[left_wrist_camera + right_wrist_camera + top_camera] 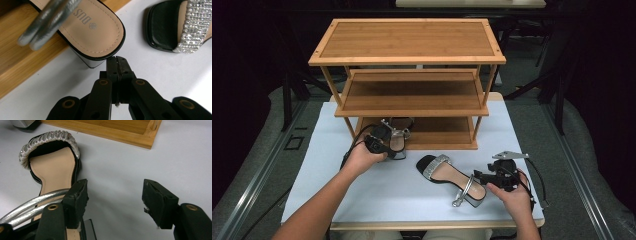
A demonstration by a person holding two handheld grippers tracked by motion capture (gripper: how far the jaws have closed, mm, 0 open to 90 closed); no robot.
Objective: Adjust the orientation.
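One black sandal (396, 139) sits half on the bottom shelf of the bamboo shoe rack (412, 95), its heel overhanging the white table (377, 195). The left gripper (384, 149) is pressed together, empty, tips at that heel. The second sandal (452, 177) lies near right on the table, unplaced; the right gripper (479, 176) stands spread beside its heel strap. Roughly halfway, I judge.

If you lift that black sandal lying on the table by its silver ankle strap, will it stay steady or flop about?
The sandal would probably swing: its silver strap looks like a thin, bendy loop. The block heel likely makes the back end heavier, so the toe may tip up. The glossy sole edge looks slippery.
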